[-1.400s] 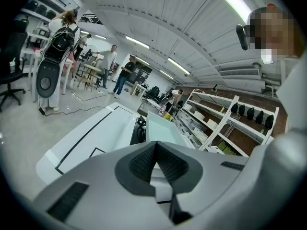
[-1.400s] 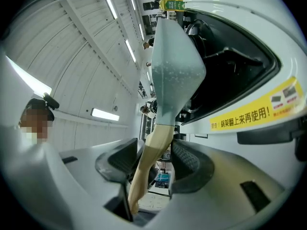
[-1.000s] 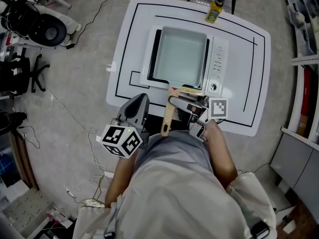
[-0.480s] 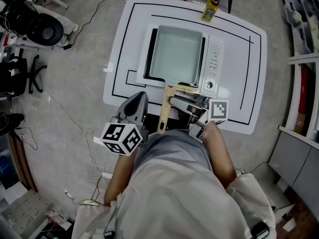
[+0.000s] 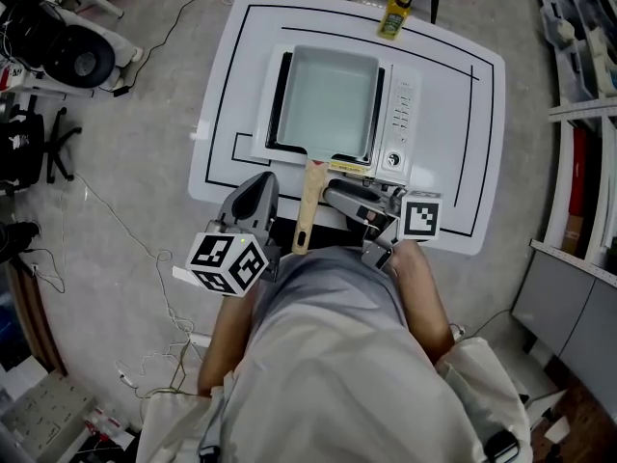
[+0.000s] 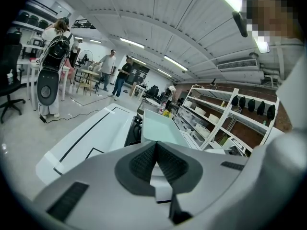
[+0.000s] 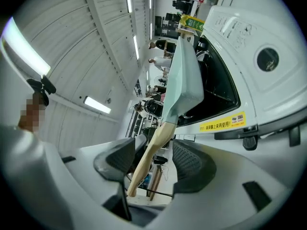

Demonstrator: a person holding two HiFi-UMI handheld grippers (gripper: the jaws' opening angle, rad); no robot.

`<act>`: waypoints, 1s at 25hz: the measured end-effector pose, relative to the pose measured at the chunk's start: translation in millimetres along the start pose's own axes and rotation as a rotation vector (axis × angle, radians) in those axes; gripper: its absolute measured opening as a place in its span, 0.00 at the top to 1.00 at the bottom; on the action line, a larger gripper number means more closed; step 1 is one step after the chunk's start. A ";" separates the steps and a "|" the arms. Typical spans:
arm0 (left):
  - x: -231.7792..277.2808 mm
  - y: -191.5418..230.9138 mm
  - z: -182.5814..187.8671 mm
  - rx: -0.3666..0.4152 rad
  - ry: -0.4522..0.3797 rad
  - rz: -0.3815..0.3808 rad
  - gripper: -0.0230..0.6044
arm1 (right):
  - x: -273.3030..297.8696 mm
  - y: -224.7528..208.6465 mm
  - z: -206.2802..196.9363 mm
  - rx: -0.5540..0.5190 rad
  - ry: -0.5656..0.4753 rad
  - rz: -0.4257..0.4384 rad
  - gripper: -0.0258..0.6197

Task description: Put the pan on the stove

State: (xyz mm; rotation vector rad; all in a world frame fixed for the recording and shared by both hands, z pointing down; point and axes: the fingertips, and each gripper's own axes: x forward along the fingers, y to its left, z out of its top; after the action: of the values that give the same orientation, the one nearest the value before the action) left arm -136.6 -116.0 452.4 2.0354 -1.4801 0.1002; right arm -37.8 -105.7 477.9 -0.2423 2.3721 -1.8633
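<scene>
The white surface (image 5: 453, 162), marked with black lines, carries a white stove (image 5: 400, 114). The pale rectangular pan (image 5: 323, 104) sits on the stove's burner, and its wooden handle (image 5: 304, 210) reaches past the near edge of the surface towards the person. A yellow bottle (image 5: 393, 17) stands at the far edge.

The right tongs (image 5: 333, 197) are level with the handle. In the right gripper view their jaws stand apart with the handle (image 7: 151, 155) passing between them, a clear gap on one side. The left tongs (image 5: 253, 193) hang just left of the handle, jaws pressed together with nothing between them.

Cables trail over the grey floor (image 5: 125, 191), and an office chair (image 5: 29, 148) stands at the left. White shelving (image 6: 225, 114) lines one wall, and people (image 6: 109, 68) stand in the background.
</scene>
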 end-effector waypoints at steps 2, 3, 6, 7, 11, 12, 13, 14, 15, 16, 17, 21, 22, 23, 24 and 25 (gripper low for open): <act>-0.8 -0.2 1.9 -0.001 -0.006 0.000 0.96 | -3.2 2.8 3.8 -0.025 -0.006 -0.021 0.60; -1.2 -0.2 3.3 -0.001 -0.009 -0.001 0.96 | -4.7 4.4 6.4 -0.040 -0.010 -0.029 0.60; -1.5 -1.1 6.4 0.001 -0.020 -0.003 0.96 | -11.6 8.3 14.5 -0.095 -0.011 -0.061 0.60; -1.4 -1.2 7.0 0.001 -0.022 -0.003 0.96 | -14.3 9.2 16.8 -0.117 -0.008 -0.076 0.60; -1.7 -1.7 9.0 -0.016 -0.030 -0.015 0.96 | -24.7 12.8 23.4 -0.175 -0.003 -0.125 0.60; -1.4 -2.7 9.5 -0.021 -0.033 -0.020 0.96 | -27.8 14.2 25.2 -0.184 -0.005 -0.134 0.60; -1.0 -3.7 9.9 -0.024 -0.036 -0.022 0.96 | -30.9 15.8 27.3 -0.196 -0.007 -0.144 0.60; -0.6 -4.7 10.3 -0.026 -0.039 -0.023 0.96 | -33.9 17.2 29.6 -0.212 -0.008 -0.155 0.61; -0.4 -5.6 10.4 -0.028 -0.042 -0.023 0.96 | -36.7 18.4 32.1 -0.231 -0.010 -0.170 0.61; -0.5 -6.3 10.3 -0.031 -0.044 -0.024 0.96 | -39.3 19.1 34.5 -0.251 -0.014 -0.187 0.62; -1.0 -6.8 9.8 -0.033 -0.043 -0.024 0.96 | -41.9 19.6 36.8 -0.268 -0.023 -0.204 0.64; -1.4 -10.5 8.5 -0.041 -0.044 -0.029 0.96 | -50.6 24.8 46.5 -0.308 -0.058 -0.233 0.70; -1.6 -12.0 8.0 -0.042 -0.045 -0.031 0.96 | -52.6 26.8 48.2 -0.317 -0.063 -0.236 0.71; -2.2 -13.1 7.7 -0.042 -0.046 -0.032 0.96 | -54.3 28.4 49.7 -0.327 -0.069 -0.242 0.71; -2.7 -13.8 7.5 -0.041 -0.046 -0.033 0.96 | -56.1 29.6 51.4 -0.340 -0.078 -0.253 0.72; -3.2 -14.1 7.7 -0.039 -0.047 -0.034 0.96 | -58.0 30.2 53.5 -0.354 -0.091 -0.267 0.73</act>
State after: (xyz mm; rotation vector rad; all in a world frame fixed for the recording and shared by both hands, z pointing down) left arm -127.5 -114.7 438.9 2.0431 -1.4640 0.0101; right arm 27.5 -138.3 435.3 -0.6908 2.7002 -1.4670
